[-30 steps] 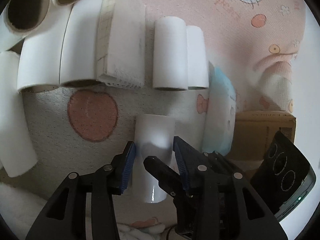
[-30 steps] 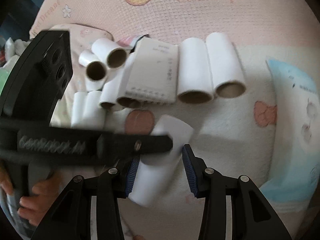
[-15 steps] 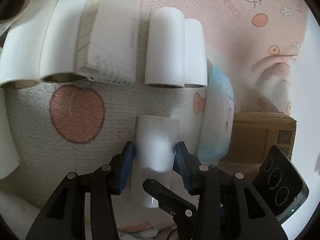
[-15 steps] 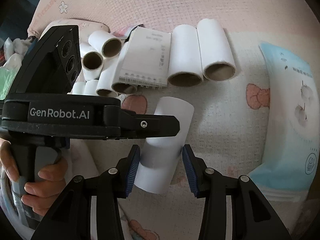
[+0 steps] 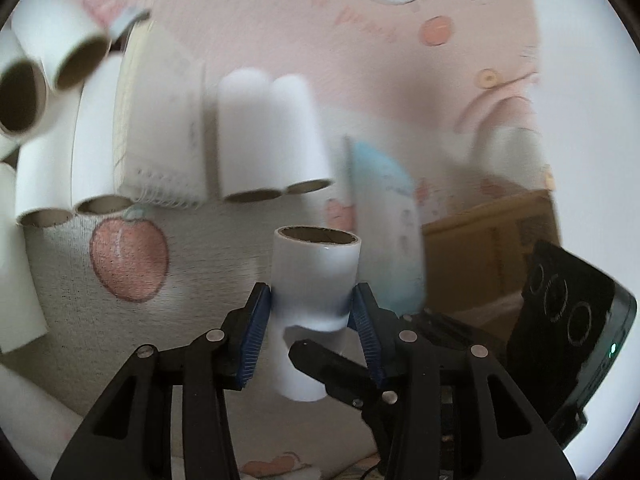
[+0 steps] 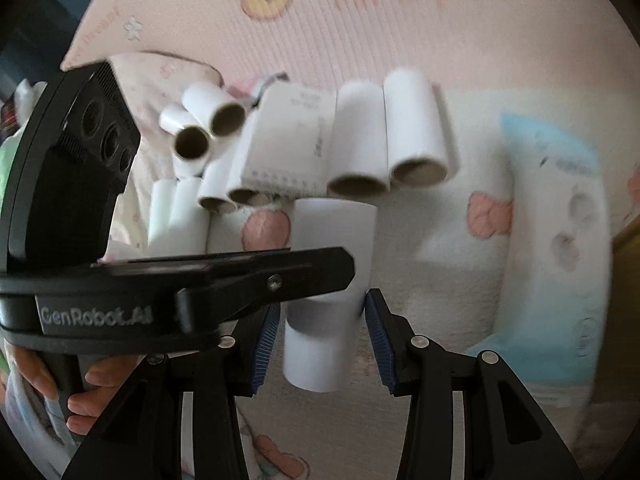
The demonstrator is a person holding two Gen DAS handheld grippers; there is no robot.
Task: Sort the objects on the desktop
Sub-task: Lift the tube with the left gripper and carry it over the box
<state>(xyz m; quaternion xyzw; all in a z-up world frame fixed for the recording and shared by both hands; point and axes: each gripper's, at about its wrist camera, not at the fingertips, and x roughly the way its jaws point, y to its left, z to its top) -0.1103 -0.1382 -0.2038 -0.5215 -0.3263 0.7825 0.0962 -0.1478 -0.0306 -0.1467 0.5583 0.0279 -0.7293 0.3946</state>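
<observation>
Holding the white tube [image 5: 316,276] at its middle, the left gripper [image 5: 313,312] pinches it inward above the blanket [image 5: 64,280]; right gripper [image 6: 320,332] also clamps it. It seems light, hollow, easily crushed.

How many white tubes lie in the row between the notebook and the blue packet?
2. One white tube lies right beside the notebook; the other white tube touches it, nearer the blue packet. None seems hidden there. The held tube is in front, apart.
</observation>
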